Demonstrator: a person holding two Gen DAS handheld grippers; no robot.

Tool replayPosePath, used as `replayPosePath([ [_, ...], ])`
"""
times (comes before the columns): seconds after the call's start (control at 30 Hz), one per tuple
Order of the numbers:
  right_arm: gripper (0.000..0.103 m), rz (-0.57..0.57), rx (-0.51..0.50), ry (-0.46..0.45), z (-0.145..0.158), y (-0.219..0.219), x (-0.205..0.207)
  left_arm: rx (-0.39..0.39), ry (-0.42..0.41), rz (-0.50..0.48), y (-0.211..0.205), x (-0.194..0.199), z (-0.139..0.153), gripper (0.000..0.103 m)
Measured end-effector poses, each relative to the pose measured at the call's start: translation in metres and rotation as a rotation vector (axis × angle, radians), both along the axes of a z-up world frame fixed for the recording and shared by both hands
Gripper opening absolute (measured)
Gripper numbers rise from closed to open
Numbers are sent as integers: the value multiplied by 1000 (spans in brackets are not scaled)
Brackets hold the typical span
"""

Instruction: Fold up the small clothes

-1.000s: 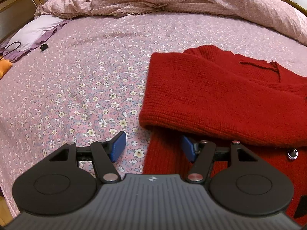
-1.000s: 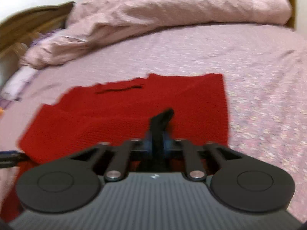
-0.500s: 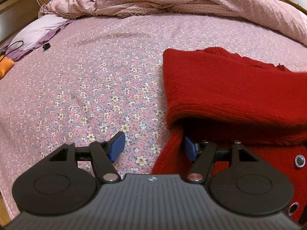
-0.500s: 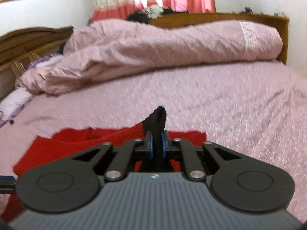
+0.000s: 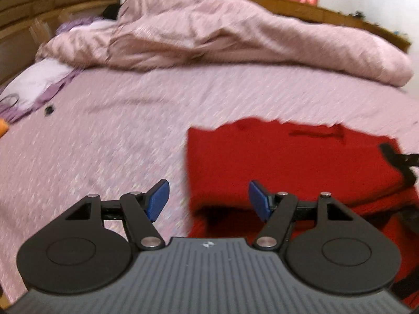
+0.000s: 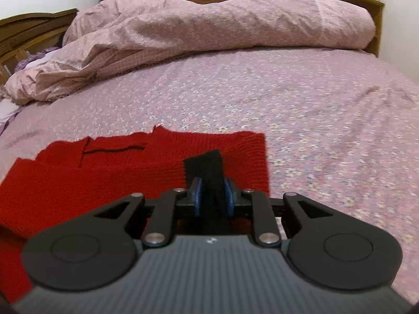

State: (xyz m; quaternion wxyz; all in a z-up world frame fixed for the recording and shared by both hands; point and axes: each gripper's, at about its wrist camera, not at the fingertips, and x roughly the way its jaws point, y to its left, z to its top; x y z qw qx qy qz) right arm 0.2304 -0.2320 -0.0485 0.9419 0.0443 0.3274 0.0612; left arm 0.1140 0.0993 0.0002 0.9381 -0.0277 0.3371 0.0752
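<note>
A red knit sweater (image 5: pixel 288 162) lies folded on the floral bed sheet (image 5: pixel 104 144); it also shows in the right wrist view (image 6: pixel 104 172). My left gripper (image 5: pixel 208 200) is open and empty, above the sweater's near left edge. My right gripper (image 6: pixel 211 200) is shut on the sweater's black cuff (image 6: pixel 204 164), which sticks up between the blue pads (image 6: pixel 228 198). The right gripper also shows at the right edge of the left wrist view (image 5: pixel 400 162).
A bunched pink duvet (image 6: pixel 209 26) lies across the far side of the bed. A wooden headboard (image 5: pixel 39 7) stands at the left, with a lilac pillow (image 5: pixel 39 78) and a small black object (image 5: pixel 49 110) near it.
The left gripper has lifted and tilted up, staying open. The right gripper, still holding the black cuff, has lowered toward the sweater, and its jaws stand slightly wider.
</note>
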Motion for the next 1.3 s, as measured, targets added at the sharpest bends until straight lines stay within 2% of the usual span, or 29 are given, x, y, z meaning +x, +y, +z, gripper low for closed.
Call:
replayPosePath([
  [0.13, 24, -5, 7, -7, 17, -2, -21, 1, -6, -69, -16, 18, -6, 72],
  [0.23, 25, 40, 27, -15, 21, 1, -34, 3, 32, -93, -23, 34, -22, 71],
  [0.37, 22, 78, -18, 52, 5, 9, -33, 92, 63, -105, -35, 48, -42, 71],
  [0.4, 22, 73, -32, 79, -3, 9, -29, 93, 73, -103, -36, 51, -46, 71],
  [0.57, 22, 58, 30, 64, -14, 2, -20, 53, 82, -85, -30, 62, -56, 71],
  [0.67, 22, 61, 39, 48, -18, 2, -20, 56, 77, -99, -28, 67, -59, 71],
  [0.87, 23, 34, 77, 24, -19, 0, -23, 38, 76, -113, -24, 62, -51, 71],
  [0.93, 28, 33, 104, 33, -14, -4, -25, 37, 69, -116, -24, 54, -44, 71],
  [1.0, 44, 42, 146, 48, -8, -8, -29, 45, 64, -119, -25, 46, -36, 71],
  [1.03, 48, 44, 164, 51, -5, -10, -32, 50, 62, -120, -25, 41, -32, 71],
  [1.1, 63, 36, 166, 46, 3, -10, -41, 58, 62, -122, -24, 31, -26, 71],
  [1.2, 64, 28, 144, 54, 11, -13, -56, 53, 80, -108, -18, 15, -19, 71],
  [1.3, 64, 29, 147, 67, 16, -18, -72, -2, 100, -77, -7, -1, -15, 71],
])
